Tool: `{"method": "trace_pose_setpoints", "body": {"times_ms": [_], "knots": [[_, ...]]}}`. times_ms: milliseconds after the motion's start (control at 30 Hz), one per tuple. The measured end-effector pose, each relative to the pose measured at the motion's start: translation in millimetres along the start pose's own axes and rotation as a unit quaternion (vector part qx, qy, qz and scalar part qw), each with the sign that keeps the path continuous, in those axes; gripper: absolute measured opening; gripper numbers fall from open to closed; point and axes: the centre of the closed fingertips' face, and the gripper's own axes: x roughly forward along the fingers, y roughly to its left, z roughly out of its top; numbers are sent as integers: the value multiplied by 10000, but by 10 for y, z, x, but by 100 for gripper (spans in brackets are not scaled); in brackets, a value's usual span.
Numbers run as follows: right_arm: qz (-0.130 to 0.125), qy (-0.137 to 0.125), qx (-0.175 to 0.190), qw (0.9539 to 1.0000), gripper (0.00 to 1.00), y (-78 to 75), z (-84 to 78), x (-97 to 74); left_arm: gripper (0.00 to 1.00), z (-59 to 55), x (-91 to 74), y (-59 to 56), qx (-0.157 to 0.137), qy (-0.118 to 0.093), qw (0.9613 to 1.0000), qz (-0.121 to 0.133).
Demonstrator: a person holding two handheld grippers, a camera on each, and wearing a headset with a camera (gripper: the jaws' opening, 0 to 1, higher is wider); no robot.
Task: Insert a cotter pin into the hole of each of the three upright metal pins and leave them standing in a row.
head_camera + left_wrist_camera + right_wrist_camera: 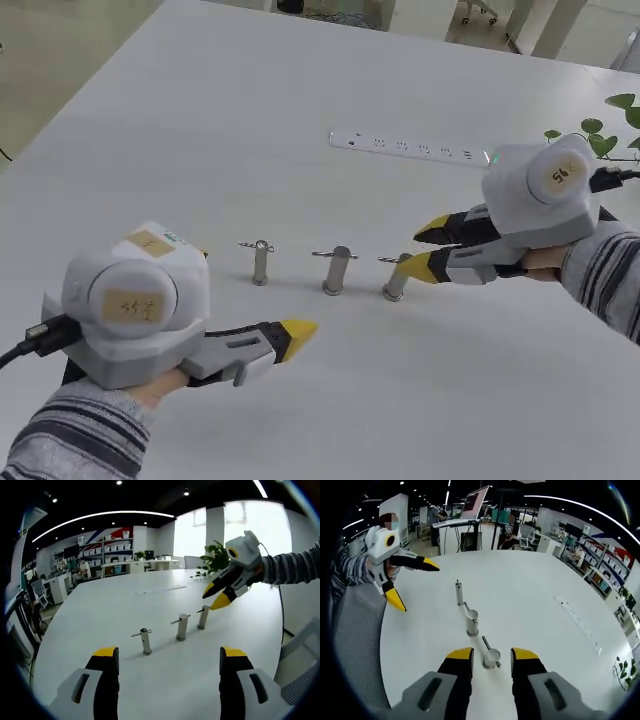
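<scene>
Three upright metal pins stand in a row on the white table (200,130): left pin (261,262), middle pin (337,270), right pin (397,278). Each has a thin cotter pin across its top. My right gripper (424,248) is open, its yellow tips just beside the right pin; in the right gripper view that pin (491,657) stands between the tips of the right gripper (492,655), untouched. My left gripper (285,335) hovers in front of the row, open, apart from the pins. In the left gripper view, the left gripper (169,655) faces the left pin (145,641).
A white power strip (410,148) lies behind the pins. A green plant (600,130) stands at the table's far right edge. A grey chair (300,665) sits beside the table. Desks and shelves fill the room beyond.
</scene>
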Motion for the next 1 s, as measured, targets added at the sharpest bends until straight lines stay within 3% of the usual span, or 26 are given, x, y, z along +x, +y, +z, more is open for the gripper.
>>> {"method": "trace_pose_setpoints", "body": {"times_ms": [133, 200, 267, 333, 400, 600, 733, 867, 1000], "knots": [[-165, -172, 276, 9993, 36, 27, 12, -81, 83, 35, -10, 9, -52, -100, 9999, 29], [-274, -329, 624, 9971, 38, 65, 20, -147, 83, 58, -11, 25, -119, -194, 9997, 51], [-316, -493, 971, 9936, 38, 89, 32, -185, 84, 55, -15, 27, -124, -182, 9997, 65], [-441, -595, 1433, 9869, 43, 114, 13, -232, 84, 73, -21, 27, -113, -224, 9997, 83], [-565, -763, 1413, 9854, 51, 125, 31, -271, 85, 92, -30, 19, -160, -297, 9994, 83], [-723, -797, 1538, 9822, 60, 344, -52, -359, 90, 90, -22, 18, -198, -322, 9992, 112], [-919, -906, 1655, 9777, 69, 377, -110, -393, 95, 87, -32, 36, -258, -351, 9989, 150], [-1117, -1239, 1932, 9669, 73, 356, -87, -438, 99, 73, -38, 56, -292, -351, 9987, 219], [-1262, -1337, 1971, 9630, 76, 352, -94, -429, 99, 74, -46, 72, -402, -474, 9978, 248]]}}
